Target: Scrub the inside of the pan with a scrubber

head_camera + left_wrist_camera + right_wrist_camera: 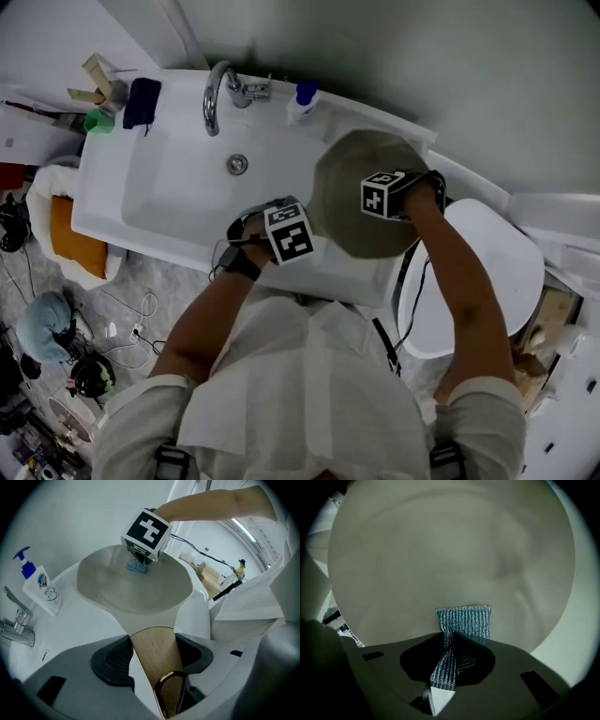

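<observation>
Pan (361, 202): centre-right, at the sink's (159, 187) right edge, basin open at upper left. Handle (157, 663) clamped in left gripper (154, 656) fingers. Scrubber (464, 620): pinched narrowly by right gripper (450, 658) fingers, against pan's inside.

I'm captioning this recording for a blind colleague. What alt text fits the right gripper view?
The right gripper is shut on a blue-grey mesh scrubber, whose free end fans out against the inside of a pale beige pan. The pan fills nearly the whole frame, with a white surface at the right edge.
</observation>
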`<act>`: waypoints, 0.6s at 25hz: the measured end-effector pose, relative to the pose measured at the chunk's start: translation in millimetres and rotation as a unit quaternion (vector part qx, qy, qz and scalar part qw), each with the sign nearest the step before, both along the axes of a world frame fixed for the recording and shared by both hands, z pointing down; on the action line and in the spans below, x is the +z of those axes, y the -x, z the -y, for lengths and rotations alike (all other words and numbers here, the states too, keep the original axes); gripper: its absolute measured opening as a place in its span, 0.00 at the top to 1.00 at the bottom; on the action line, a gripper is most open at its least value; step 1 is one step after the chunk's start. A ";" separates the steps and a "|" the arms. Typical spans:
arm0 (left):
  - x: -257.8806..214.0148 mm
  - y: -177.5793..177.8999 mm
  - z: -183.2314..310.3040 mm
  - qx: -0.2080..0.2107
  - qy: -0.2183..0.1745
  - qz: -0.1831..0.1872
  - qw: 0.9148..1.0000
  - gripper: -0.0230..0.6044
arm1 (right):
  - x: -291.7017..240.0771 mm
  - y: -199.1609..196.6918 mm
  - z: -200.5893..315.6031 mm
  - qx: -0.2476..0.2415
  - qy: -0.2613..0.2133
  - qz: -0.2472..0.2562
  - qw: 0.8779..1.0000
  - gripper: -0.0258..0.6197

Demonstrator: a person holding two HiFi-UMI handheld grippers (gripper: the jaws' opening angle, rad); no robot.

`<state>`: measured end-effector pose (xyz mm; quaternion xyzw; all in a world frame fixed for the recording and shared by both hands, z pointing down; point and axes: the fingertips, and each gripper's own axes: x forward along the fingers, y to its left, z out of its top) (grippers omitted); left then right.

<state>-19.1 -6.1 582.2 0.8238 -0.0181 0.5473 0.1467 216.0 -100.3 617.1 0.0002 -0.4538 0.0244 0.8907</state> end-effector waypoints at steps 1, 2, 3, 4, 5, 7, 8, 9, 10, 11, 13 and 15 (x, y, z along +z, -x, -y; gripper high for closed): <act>0.0 -0.2 0.2 0.000 0.000 0.000 1.000 0.52 | 0.2 0.9 4.3 -0.007 -0.003 0.000 1.000 0.88; 0.1 -0.3 0.3 0.000 0.000 0.000 1.000 0.52 | 0.1 2.4 8.5 -0.014 -0.005 0.000 1.000 0.88; 0.1 -0.2 0.4 -0.001 0.000 0.000 1.000 0.52 | -0.2 4.3 12.8 -0.022 -0.009 0.001 1.000 0.88; -0.1 -0.1 0.5 -0.001 0.000 0.000 1.000 0.52 | -0.6 6.4 17.5 -0.031 -0.013 0.002 0.999 0.88; -0.3 -0.1 0.7 -0.001 0.000 -0.001 1.000 0.52 | -1.1 8.7 22.3 -0.041 -0.017 0.002 0.999 0.88; -0.3 -0.1 0.3 -0.002 0.000 -0.001 1.000 0.52 | -2.3 14.1 32.5 -0.064 -0.029 0.002 0.998 0.88; -0.1 0.0 0.0 -0.002 0.000 0.000 1.000 0.52 | -2.9 17.5 38.0 -0.077 -0.035 0.002 0.996 0.88; 0.1 0.2 -0.1 -0.001 0.001 0.000 1.000 0.52 | -3.5 21.1 43.5 -0.091 -0.042 0.002 0.995 0.88; 0.3 0.4 0.0 -0.001 0.001 0.001 1.000 0.52 | -4.1 24.9 48.5 -0.104 -0.047 0.001 0.993 0.88; 0.5 0.3 0.1 -0.001 0.001 0.001 1.000 0.52 | -4.6 28.7 52.9 -0.116 -0.052 0.001 0.992 0.88; 0.7 0.0 0.2 -0.002 0.000 0.001 1.000 0.52 | -5.2 36.3 59.8 -0.139 -0.064 0.003 0.988 0.88; 0.7 -0.1 -0.1 -0.002 0.000 0.002 1.000 0.52 | -5.2 42.2 64.1 -0.161 -0.077 0.007 0.984 0.88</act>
